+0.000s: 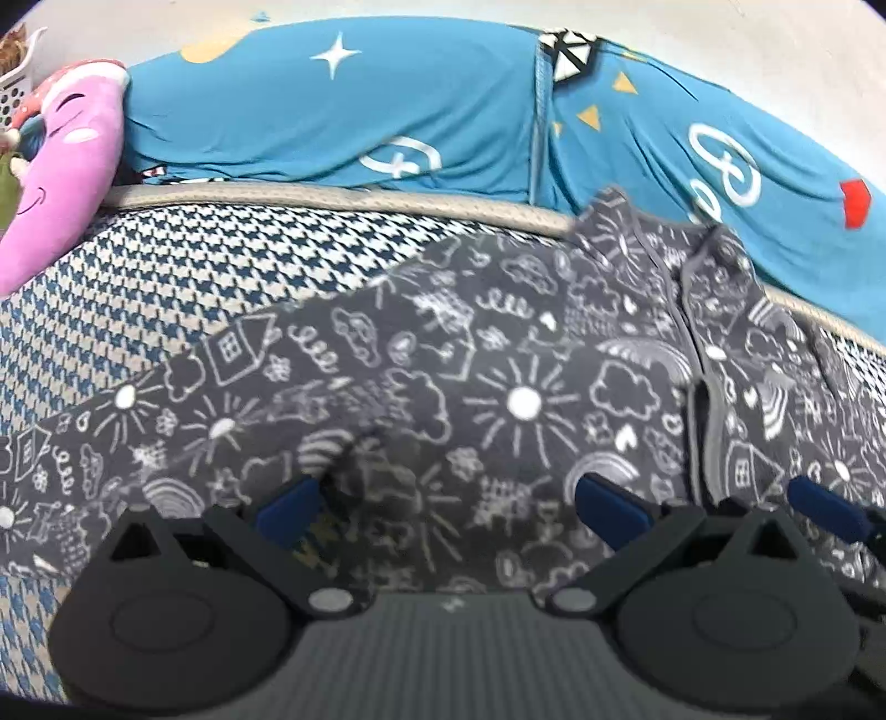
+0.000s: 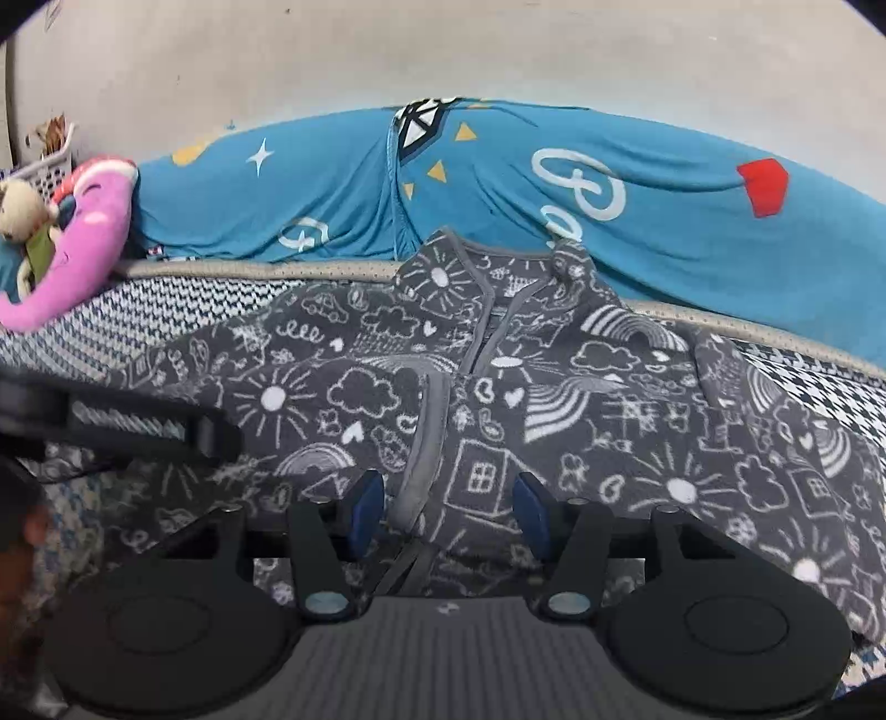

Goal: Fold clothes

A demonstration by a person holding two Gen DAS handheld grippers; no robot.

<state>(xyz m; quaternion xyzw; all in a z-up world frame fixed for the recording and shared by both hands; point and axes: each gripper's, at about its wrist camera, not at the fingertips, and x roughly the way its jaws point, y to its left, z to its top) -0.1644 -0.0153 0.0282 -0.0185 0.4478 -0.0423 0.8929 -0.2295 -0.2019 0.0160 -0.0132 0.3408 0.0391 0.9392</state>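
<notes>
Grey doodle-print garment [image 2: 554,387] lies spread on the bed, collar twd frame top w/ long axis running up-frame; right hand-held gripper [image 2: 448,512] is spread astride its trimmed placket, left hand-held gripper [image 1: 448,504] spread over the sleeve side.

Left gripper [image 1: 448,507] spread wide over grey doodle-print garment [image 1: 498,387] on houndstooth bed [image 1: 166,266], w/ pads possibly touching fabric.

Plain pale wall [image 2: 443,50] — houndstooth bed [image 1: 166,266] below it.
</notes>
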